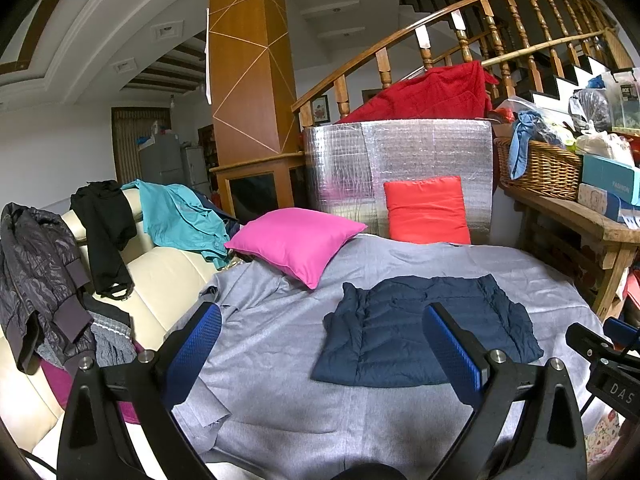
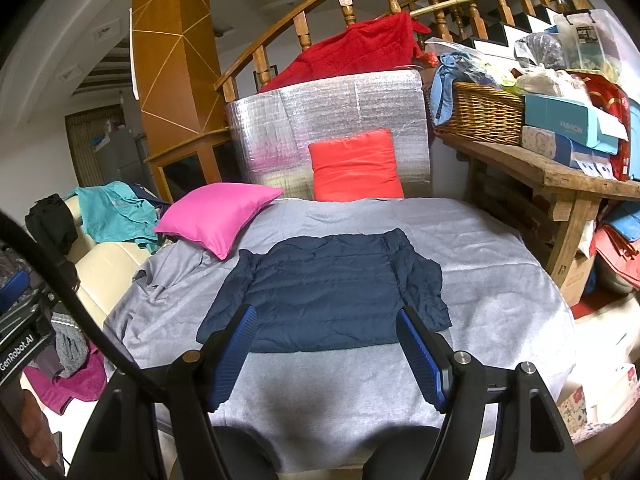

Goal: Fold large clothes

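Observation:
A navy quilted jacket (image 1: pixel 424 336) (image 2: pixel 328 288) lies folded into a flat rectangle on the grey sheet (image 1: pixel 280 380) (image 2: pixel 320 376), sleeves tucked in. My left gripper (image 1: pixel 322 344) hovers open over the sheet, left of and just short of the jacket's near edge, nothing between its blue pads (image 1: pixel 192 356). My right gripper (image 2: pixel 326 354) stands open over the jacket's near edge, its blue pads (image 2: pixel 420 356) either side of the hem and apart from the cloth. The right gripper's body shows at the right edge of the left wrist view, and the left gripper's at the left edge of the right wrist view.
A pink cushion (image 1: pixel 294 240) (image 2: pixel 218 214) and a red cushion (image 1: pixel 426 210) (image 2: pixel 354 166) sit at the sheet's far side. Several garments drape a cream sofa (image 1: pixel 160 276) on the left. A wooden bench (image 2: pixel 552 168) with a wicker basket (image 2: pixel 480 114) and boxes stands right.

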{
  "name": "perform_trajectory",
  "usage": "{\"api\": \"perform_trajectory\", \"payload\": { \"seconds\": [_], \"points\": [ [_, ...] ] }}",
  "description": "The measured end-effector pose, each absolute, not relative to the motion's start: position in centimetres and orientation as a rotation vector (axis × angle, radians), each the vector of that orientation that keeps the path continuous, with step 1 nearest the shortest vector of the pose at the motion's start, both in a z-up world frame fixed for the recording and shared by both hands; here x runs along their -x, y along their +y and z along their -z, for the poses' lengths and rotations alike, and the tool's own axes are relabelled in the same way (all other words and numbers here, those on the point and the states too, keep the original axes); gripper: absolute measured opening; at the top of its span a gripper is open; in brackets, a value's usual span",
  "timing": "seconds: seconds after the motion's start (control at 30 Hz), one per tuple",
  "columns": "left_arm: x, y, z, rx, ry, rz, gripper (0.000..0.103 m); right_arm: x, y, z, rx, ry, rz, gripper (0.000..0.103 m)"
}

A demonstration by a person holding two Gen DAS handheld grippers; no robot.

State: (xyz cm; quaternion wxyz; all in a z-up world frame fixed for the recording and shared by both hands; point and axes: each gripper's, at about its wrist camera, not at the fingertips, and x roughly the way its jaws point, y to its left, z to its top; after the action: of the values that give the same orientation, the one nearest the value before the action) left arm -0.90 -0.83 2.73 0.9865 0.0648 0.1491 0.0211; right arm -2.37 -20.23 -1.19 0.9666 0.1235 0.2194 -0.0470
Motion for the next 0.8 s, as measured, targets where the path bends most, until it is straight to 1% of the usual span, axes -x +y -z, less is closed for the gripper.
{"api": "perform_trajectory", "payload": {
  "seconds": [0.8],
  "points": [
    [0.7, 0.4, -2.6, -0.111, 0.301, -0.037, 0.1, 1.9, -19.1, 1.2, -0.228, 0.454, 0.087, 0.075]
  ]
}}
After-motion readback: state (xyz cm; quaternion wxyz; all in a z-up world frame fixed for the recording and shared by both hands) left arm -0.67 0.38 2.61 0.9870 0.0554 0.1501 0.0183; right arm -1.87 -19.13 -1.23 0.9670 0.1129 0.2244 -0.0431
